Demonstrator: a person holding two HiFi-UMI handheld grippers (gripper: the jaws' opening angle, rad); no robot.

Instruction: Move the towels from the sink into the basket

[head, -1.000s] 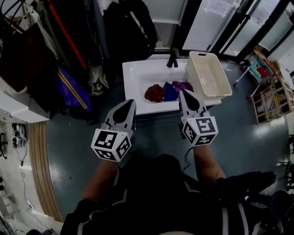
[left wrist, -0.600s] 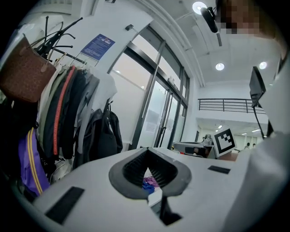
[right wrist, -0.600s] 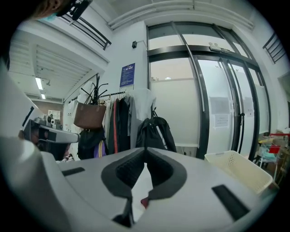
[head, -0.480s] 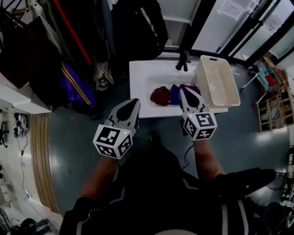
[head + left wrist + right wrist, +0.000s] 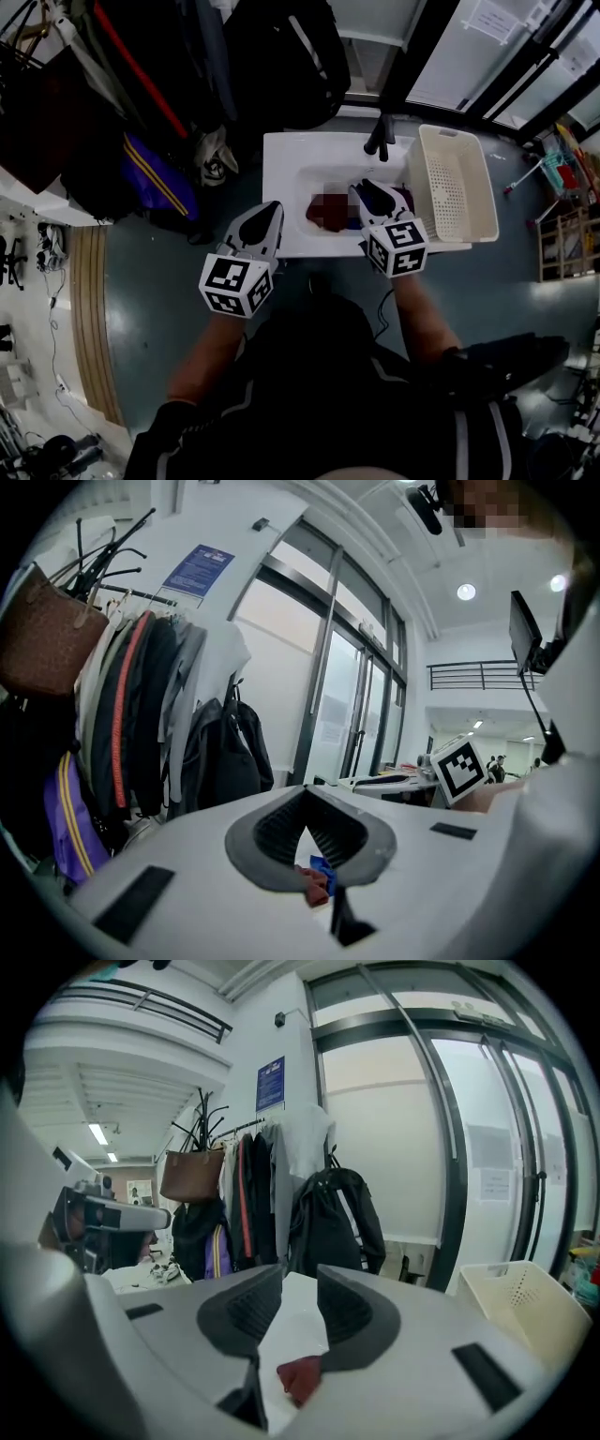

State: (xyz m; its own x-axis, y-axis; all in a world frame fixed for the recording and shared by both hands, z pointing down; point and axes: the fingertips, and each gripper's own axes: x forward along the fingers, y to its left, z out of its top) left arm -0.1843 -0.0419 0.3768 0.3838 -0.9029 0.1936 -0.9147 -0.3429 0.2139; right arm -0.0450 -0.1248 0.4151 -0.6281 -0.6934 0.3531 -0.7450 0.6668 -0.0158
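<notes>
Towels (image 5: 323, 220) lie bunched in the white sink (image 5: 281, 159), with the cream basket (image 5: 457, 187) at its right end. Both forearms reach forward. The right hand-held gripper (image 5: 364, 187), tilted down over the basin, has just been opening and is empty. The left hand-held gripper (image 5: 272, 208), closed, hovers by the sink's front left corner.
</notes>
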